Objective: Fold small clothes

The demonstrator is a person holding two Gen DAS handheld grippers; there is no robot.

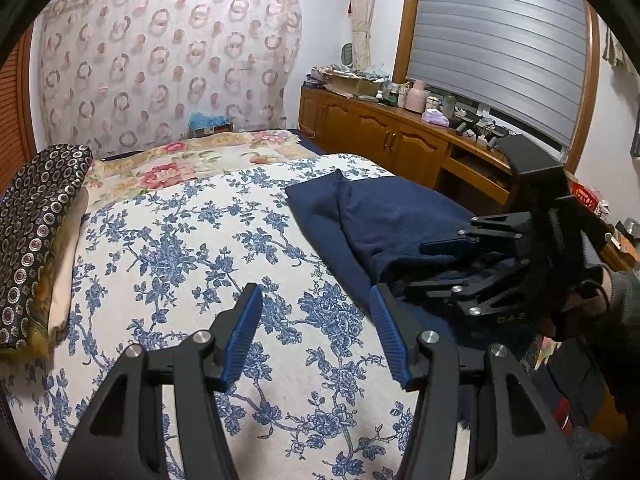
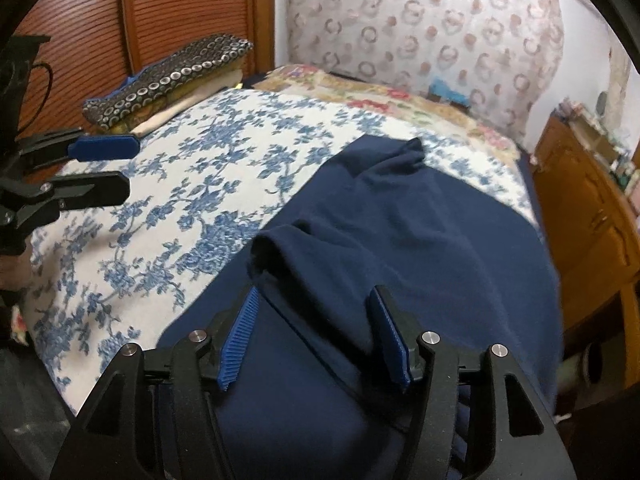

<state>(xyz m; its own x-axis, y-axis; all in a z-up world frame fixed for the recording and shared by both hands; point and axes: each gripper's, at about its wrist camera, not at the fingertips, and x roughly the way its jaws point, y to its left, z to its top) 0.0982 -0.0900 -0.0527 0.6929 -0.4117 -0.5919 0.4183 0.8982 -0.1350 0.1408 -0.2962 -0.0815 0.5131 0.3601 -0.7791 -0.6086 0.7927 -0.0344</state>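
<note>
One navy garment (image 2: 420, 232) lies on the bed (image 1: 192, 240), spread toward the bed's right edge over the blue-flowered cover, with one corner (image 2: 412, 148) pointing toward the headboard end and a rolled fold (image 2: 276, 248) near the foot edge. Two grippers are in use. The left gripper (image 1: 316, 308) hangs over bare flowered cover just beside the garment's left border, its jaws apart and holding nothing. The right gripper (image 2: 316, 308) is over the garment near the foot edge, its jaws apart with cloth lying between them but not pinched. One stack of folded bedding (image 1: 36, 236) sits at the bed's left edge. Only the left wrist view shows the wooden cabinet's (image 1: 372, 132) cluttered top and the window shutter (image 1: 500, 40); only the right wrist view shows the slatted wooden door (image 2: 120, 12).
</note>
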